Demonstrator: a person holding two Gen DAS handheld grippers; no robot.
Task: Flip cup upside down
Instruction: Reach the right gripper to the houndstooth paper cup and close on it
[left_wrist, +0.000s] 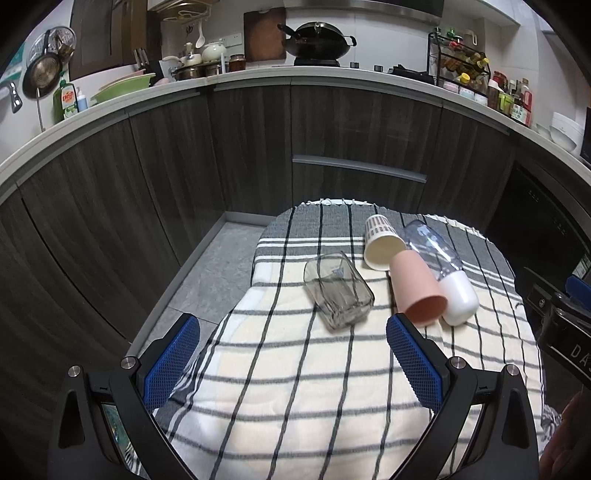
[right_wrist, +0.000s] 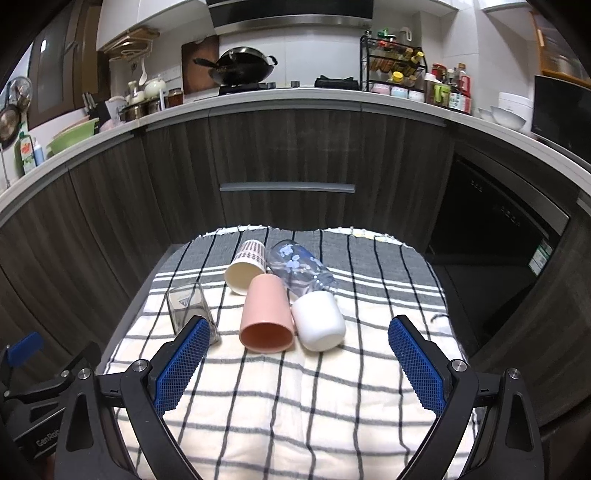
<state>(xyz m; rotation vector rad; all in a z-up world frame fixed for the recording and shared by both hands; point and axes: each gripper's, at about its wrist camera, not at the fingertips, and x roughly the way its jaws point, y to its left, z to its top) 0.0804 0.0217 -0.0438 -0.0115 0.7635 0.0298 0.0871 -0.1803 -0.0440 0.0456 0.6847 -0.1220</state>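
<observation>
Item: pink plastic cup (right_wrist: 266, 314) on its side, white cup (right_wrist: 320, 322) touching at 3 o'clock; L gripper (left_wrist: 293, 354) & R gripper (right_wrist: 295, 356) both agape, empty; risk: nudging neighbours, rolling.

- The left wrist view is taken from above the near left of the striped-cloth tabletop (left_wrist: 295, 387), facing the dark wood kitchen cabinets (left_wrist: 255, 147).
- The right wrist view is taken further right, facing likewise.
- The tipped pink plastic cup (left_wrist: 415, 291) (right_wrist: 267, 314) is shared by both, near.
</observation>
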